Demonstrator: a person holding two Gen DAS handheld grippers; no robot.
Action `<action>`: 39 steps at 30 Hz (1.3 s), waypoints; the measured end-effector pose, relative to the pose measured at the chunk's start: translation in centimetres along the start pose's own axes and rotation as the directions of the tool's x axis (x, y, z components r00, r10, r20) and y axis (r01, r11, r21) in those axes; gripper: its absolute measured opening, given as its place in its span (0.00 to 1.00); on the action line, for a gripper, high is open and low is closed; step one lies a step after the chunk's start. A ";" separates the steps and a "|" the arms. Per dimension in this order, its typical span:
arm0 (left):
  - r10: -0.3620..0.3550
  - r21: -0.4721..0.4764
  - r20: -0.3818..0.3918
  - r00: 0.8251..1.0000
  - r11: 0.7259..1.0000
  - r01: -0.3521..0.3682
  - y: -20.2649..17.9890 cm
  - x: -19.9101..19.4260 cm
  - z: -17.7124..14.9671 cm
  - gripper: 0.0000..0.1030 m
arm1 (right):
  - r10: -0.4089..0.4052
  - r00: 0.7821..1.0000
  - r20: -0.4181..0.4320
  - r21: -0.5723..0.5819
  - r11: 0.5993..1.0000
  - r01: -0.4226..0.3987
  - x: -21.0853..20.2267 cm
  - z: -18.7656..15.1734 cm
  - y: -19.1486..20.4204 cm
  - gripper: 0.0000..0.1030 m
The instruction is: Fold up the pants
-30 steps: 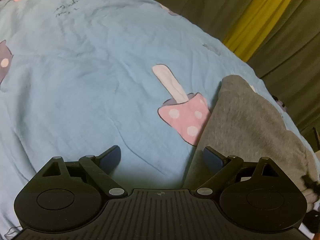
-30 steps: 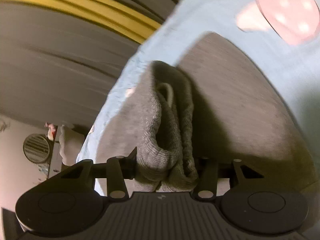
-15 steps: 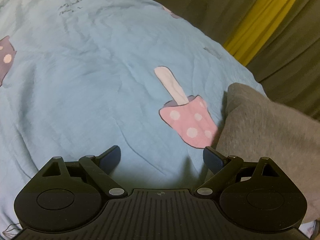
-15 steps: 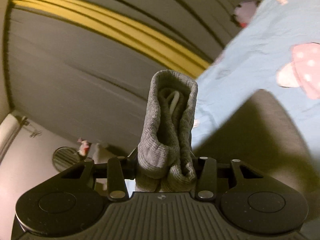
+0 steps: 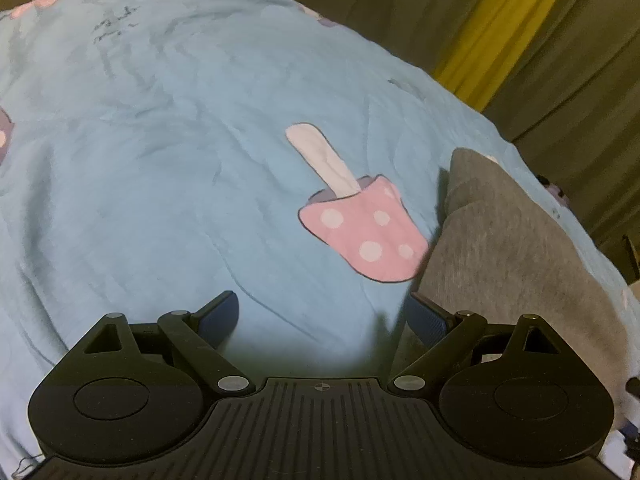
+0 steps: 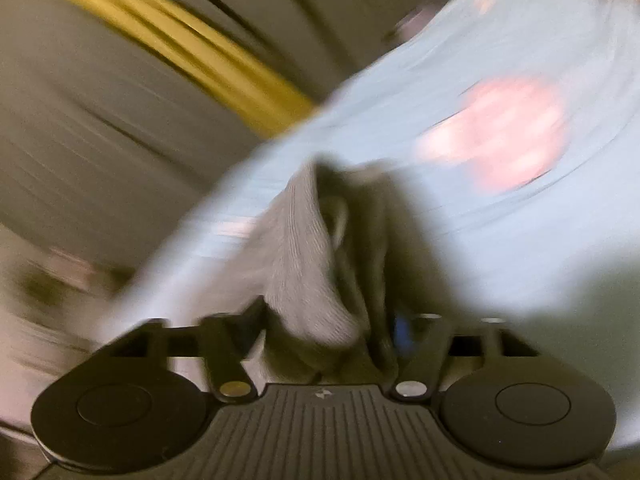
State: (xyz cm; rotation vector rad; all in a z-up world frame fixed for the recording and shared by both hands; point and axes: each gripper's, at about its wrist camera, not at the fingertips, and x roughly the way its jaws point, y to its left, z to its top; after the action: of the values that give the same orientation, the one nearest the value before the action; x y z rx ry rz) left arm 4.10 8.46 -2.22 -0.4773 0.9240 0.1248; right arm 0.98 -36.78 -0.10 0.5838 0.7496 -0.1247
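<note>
The grey pants (image 5: 516, 248) lie on the right side of the light blue bedspread (image 5: 160, 160), beside a pink mushroom print (image 5: 360, 228). My left gripper (image 5: 324, 312) is open and empty, low over the bedspread, its right finger at the pants' left edge. My right gripper (image 6: 324, 320) is shut on the bunched ribbed waistband of the pants (image 6: 304, 264), with a white drawstring loop showing inside the fold. The right wrist view is heavily blurred.
Grey and yellow curtains (image 5: 500, 20) hang beyond the far right side of the bed. The bed's edge runs along the right (image 5: 560, 200). The bedspread stretches wide to the left.
My right gripper lifted the waistband up, then swung it back down over the bedspread. The pants' fabric shifted at the right of the left view. My left gripper barely moved.
</note>
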 end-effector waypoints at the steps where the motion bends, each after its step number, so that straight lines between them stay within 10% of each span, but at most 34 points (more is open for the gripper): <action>1: 0.004 0.008 -0.002 1.000 1.000 -0.004 -0.2 0.0 0.0 0.92 | -0.002 1.000 0.008 -0.012 1.000 0.002 -0.1 -0.1 -0.1 0.88; 4: 0.007 0.038 -0.008 1.000 0.999 -0.006 -0.7 0.2 -0.1 0.92 | 0.121 0.992 -0.029 0.059 0.991 -0.119 0.4 -0.1 -1.2 0.94; 16: 0.005 0.093 -0.015 1.000 0.996 -0.004 -2.0 0.6 -0.3 0.92 | 0.118 0.979 -0.166 0.070 0.992 -0.108 4.0 -0.7 -1.6 0.96; 25: -0.172 0.115 -0.058 0.983 0.977 0.178 -3.1 2.0 0.7 0.94 | 0.249 0.942 -0.225 0.196 0.959 -0.206 5.3 -0.2 -4.1 0.97; 39: -0.505 0.019 -0.328 0.798 0.841 0.540 -5.2 9.1 3.4 0.98 | 0.579 0.782 -0.229 0.440 0.779 -0.447 7.5 1.4 -10.4 0.96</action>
State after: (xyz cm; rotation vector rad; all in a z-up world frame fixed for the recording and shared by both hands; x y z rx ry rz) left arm 13.65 4.46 -5.91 -0.6448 1.0673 -0.5254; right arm 4.12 -45.44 -9.10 1.1798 0.8921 0.3848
